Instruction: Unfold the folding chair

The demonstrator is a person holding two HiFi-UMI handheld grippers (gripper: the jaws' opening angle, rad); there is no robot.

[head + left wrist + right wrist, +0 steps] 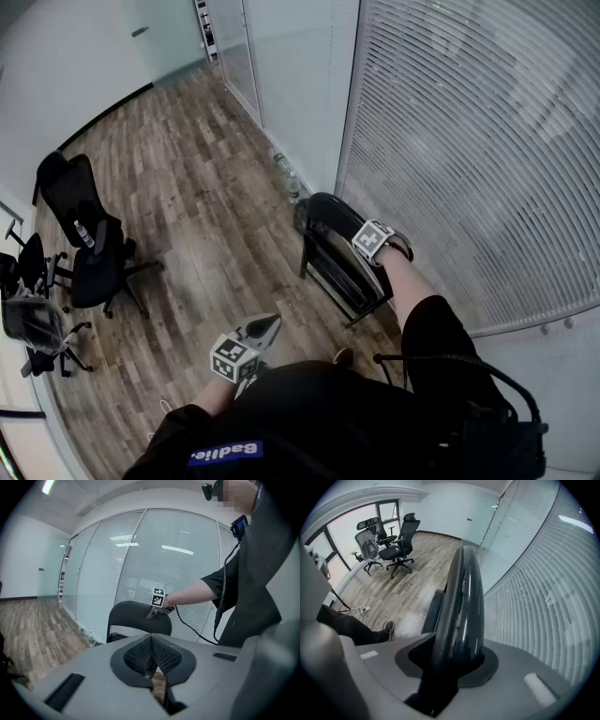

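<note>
Nearest: left gripper (265, 326) low in front of my torso, tips angled slightly down toward the floor. Its jaws are pressed together with nothing between them; the left gripper view shows the ribbed pads (161, 654) meeting edge to edge.

My shoe (343, 356) stands on the wood floor (206, 216) just short of the chair.

Next out: right gripper (367, 246), arm stretched forward, pointing steeply down onto the top of the folding chair (337, 258). The jaws are partway apart and clamped on the chair's black backrest (461, 606), whose curved top edge fills the gap between them in the right gripper view. A black cable (192, 629) hangs from this gripper back toward my body.

The chair stands upright on the floor, seat and back close together (folded, as far as I can tell), just beside the wall of white blinds (469, 141). From the left gripper view its backrest faces me, with the right gripper on the upper right edge.

Further: two small bottles (291, 183) on the floor at the foot of the glass partition (300, 66).

Farthest, well apart on the left: a black office chair (89, 239) with a bottle on its seat, and a grey mesh chair (33, 323) beside it.
</note>
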